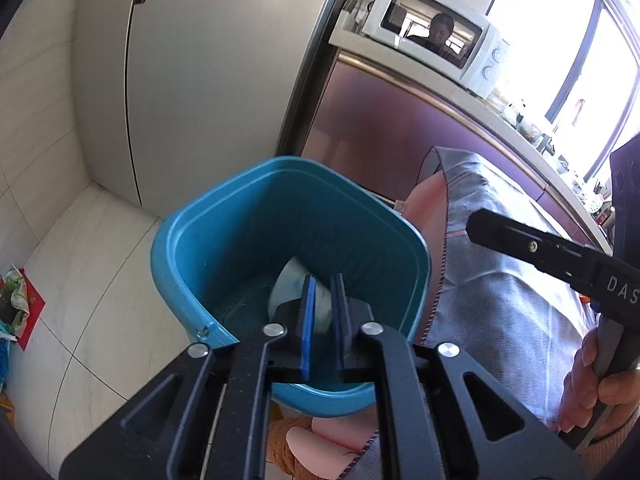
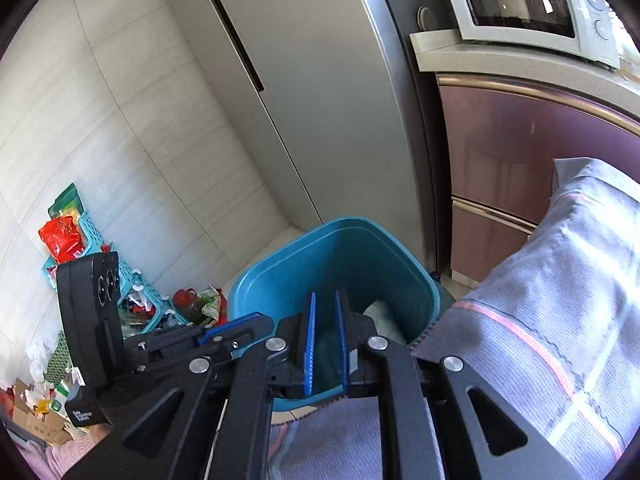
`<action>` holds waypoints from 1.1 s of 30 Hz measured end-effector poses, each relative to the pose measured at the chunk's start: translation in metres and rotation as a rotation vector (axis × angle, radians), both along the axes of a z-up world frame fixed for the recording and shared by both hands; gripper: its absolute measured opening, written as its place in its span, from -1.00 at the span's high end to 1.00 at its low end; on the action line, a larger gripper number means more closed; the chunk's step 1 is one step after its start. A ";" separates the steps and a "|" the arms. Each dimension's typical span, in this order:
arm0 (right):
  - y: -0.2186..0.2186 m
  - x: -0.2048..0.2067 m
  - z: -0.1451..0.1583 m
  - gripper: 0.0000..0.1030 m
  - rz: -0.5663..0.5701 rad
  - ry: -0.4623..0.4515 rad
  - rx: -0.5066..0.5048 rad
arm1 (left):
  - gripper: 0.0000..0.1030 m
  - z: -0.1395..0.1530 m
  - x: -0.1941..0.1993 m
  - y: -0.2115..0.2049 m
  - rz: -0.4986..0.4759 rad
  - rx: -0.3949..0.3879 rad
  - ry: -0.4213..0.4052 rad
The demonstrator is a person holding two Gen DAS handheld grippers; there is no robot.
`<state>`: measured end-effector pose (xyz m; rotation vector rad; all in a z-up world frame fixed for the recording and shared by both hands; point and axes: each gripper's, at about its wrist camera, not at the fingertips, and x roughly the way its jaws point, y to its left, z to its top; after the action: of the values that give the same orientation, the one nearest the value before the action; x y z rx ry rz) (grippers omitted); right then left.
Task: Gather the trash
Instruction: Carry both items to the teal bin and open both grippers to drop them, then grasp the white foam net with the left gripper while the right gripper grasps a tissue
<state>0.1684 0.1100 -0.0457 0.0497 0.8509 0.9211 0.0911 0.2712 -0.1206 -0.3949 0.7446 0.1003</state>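
I hold both tongs, left and right, slightly parted and empty over the smooth, rounded-square blue plastic bin, where crumpled white trash lies at six o'clock.

Probably a home kitchen: fridge, microwave on counter, tiled floor.

Both wrist cameras look steeply down, close above one blue bin.
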 end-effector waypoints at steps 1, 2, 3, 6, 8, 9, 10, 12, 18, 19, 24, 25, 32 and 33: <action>-0.005 -0.002 0.002 0.79 -0.005 -0.003 0.008 | 0.71 0.003 -0.003 -0.002 -0.003 0.006 -0.011; -0.011 -0.005 0.004 0.77 -0.008 -0.010 0.018 | 0.65 0.006 -0.005 -0.004 -0.005 0.014 -0.021; -0.018 -0.009 0.007 0.76 -0.012 -0.021 0.024 | 0.57 0.010 -0.008 -0.007 -0.010 0.020 -0.034; -0.040 -0.020 0.017 0.60 -0.026 -0.053 0.054 | 0.42 0.024 -0.016 -0.020 -0.045 0.031 -0.083; -0.058 -0.031 0.024 0.54 -0.042 -0.080 0.073 | 0.30 0.034 -0.020 -0.033 -0.080 0.039 -0.118; -0.068 -0.037 0.028 0.52 -0.053 -0.097 0.077 | 0.24 0.038 -0.023 -0.040 -0.099 0.045 -0.134; -0.078 -0.043 0.032 0.49 -0.062 -0.114 0.078 | 0.20 0.042 -0.024 -0.049 -0.122 0.049 -0.149; -0.101 -0.053 0.038 0.41 -0.091 -0.139 0.088 | 0.18 0.049 -0.027 -0.068 -0.179 0.052 -0.172; -0.174 -0.085 0.049 0.38 -0.226 -0.193 0.080 | 0.11 0.062 -0.031 -0.136 -0.368 0.051 -0.211; -0.187 -0.091 0.049 0.38 -0.252 -0.199 0.075 | 0.11 0.063 -0.031 -0.148 -0.400 0.050 -0.213; -0.249 -0.121 0.052 0.34 -0.398 -0.234 0.025 | 0.10 0.064 -0.027 -0.208 -0.557 0.019 -0.202; -0.262 -0.128 0.052 0.31 -0.430 -0.242 0.011 | 0.08 0.063 -0.025 -0.221 -0.582 0.013 -0.200; -0.350 -0.170 0.046 0.20 -0.686 -0.259 -0.047 | -0.11 0.061 -0.017 -0.296 -0.746 -0.015 -0.183; -0.361 -0.172 0.043 0.20 -0.717 -0.256 -0.054 | -0.13 0.060 -0.014 -0.303 -0.765 -0.015 -0.176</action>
<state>-0.0039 -0.2514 -0.0022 0.1742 0.5518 0.2212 0.0767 -0.0321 -0.0607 -0.1103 0.6796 -0.6517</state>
